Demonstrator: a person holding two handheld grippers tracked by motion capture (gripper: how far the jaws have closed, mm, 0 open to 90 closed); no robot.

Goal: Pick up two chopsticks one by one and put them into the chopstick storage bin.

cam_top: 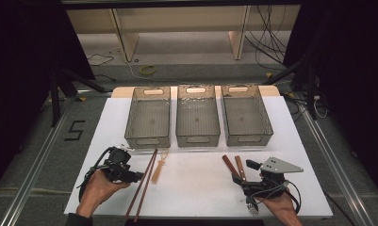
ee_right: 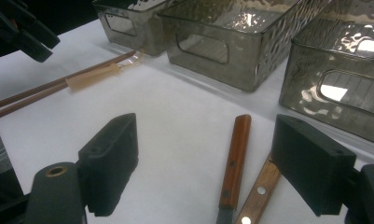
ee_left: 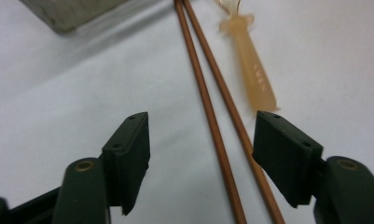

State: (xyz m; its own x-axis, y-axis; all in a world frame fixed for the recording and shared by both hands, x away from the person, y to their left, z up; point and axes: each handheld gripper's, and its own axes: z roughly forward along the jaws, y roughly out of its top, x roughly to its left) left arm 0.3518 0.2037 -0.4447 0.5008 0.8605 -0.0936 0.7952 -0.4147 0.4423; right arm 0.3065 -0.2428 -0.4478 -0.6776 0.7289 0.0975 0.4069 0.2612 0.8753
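Left gripper [cam_top: 138, 176]: black body with a looped black cable, carried in a bare left hand [cam_top: 98, 187] with a dark sleeve edge at the wrist; its two jaws were matte black rectangular pads on dark arms, each arm set with a brass-coloured ringed screw. Right gripper [cam_top: 237, 177]: the same black build and pads, topped by a grey three-cornered plate [cam_top: 280, 165] with small holes, with black cable trailing over the bare right hand [cam_top: 282, 205].

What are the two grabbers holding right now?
Nothing yet. The left gripper is open around the two chopsticks, pads not touching. The right gripper is open over the wooden handles.
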